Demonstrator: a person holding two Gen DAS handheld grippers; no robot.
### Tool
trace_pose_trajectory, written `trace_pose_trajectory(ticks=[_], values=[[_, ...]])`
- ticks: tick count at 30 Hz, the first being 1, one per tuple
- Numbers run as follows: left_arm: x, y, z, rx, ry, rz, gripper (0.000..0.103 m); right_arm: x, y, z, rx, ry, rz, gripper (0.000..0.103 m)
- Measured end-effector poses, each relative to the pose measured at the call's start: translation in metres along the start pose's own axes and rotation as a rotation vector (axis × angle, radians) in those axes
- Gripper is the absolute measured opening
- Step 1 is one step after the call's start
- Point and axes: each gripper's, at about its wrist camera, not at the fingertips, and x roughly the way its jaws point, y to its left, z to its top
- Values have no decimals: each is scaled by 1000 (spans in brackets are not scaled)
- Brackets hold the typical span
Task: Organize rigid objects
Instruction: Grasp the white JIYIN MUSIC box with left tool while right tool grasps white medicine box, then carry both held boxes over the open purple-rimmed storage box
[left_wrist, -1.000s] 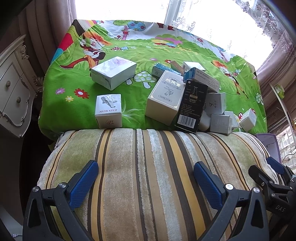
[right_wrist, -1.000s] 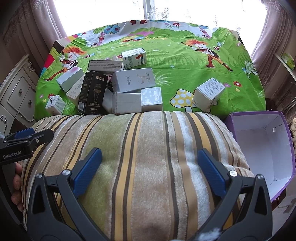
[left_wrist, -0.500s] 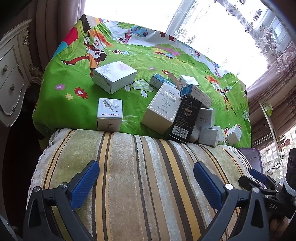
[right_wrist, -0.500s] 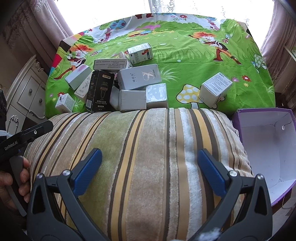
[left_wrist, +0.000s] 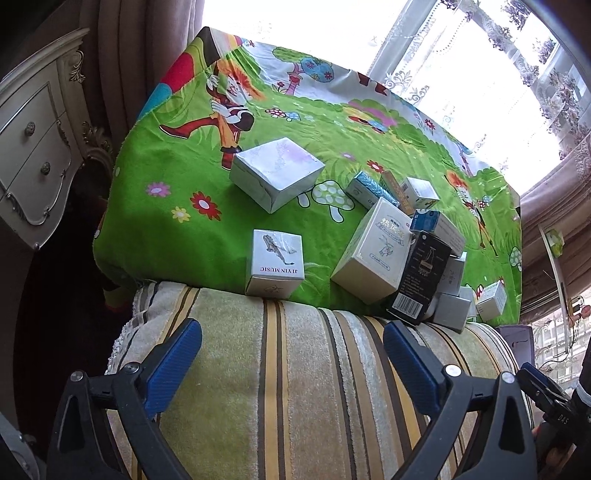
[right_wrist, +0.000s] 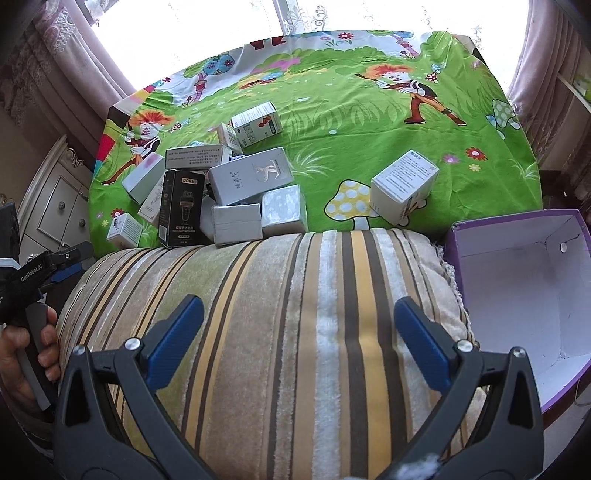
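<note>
Several cardboard boxes lie on a green cartoon cloth (left_wrist: 177, 177). A small white music box (left_wrist: 275, 264) stands at the cloth's near edge, a larger white box (left_wrist: 277, 173) behind it, and a black box (left_wrist: 419, 280) leans in a cluster to the right. In the right wrist view the black box (right_wrist: 181, 208) stands left of grey boxes (right_wrist: 255, 177), and a lone white box (right_wrist: 402, 186) lies to the right. My left gripper (left_wrist: 291, 358) is open above a striped cushion (left_wrist: 295, 387). My right gripper (right_wrist: 299, 332) is open over the same cushion (right_wrist: 280, 332), holding nothing.
An open purple box (right_wrist: 524, 284) with a white inside sits right of the cushion. A white dresser (left_wrist: 33, 147) stands at the left. A hand (right_wrist: 22, 354) holds the other gripper at the left edge. Curtains and a bright window lie beyond the cloth.
Both grippers have risen and drawn back a little, and the left view has rolled so the boxes sit lower right. Both stay open. No box has moved.
</note>
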Motion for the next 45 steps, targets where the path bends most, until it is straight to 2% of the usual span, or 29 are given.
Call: trace_pose_trajectory(ticks=[10, 22, 32, 34, 35, 36, 41, 45], values=[[38, 1, 27, 24, 92, 53, 83, -1, -34, 32, 39, -38, -73, 103], [64, 0, 43, 37, 145, 84, 63, 51, -82, 80, 239, 51, -149, 98], [72, -3, 45, 46, 161, 60, 48, 86, -95, 101, 307, 110, -180, 80], [74, -2, 45, 44, 163, 55, 44, 92, -95, 103, 307, 124, -174, 70], [73, -2, 44, 45, 161, 53, 43, 95, -94, 103, 299, 133, -167, 59], [72, -2, 43, 46, 158, 51, 43, 96, -93, 103, 293, 133, -155, 56], [62, -3, 42, 41, 121, 52, 43, 90, -86, 101, 254, 115, -119, 51], [45, -3, 39, 21, 72, 36, 43, 72, -75, 97, 216, 63, -95, 47]])
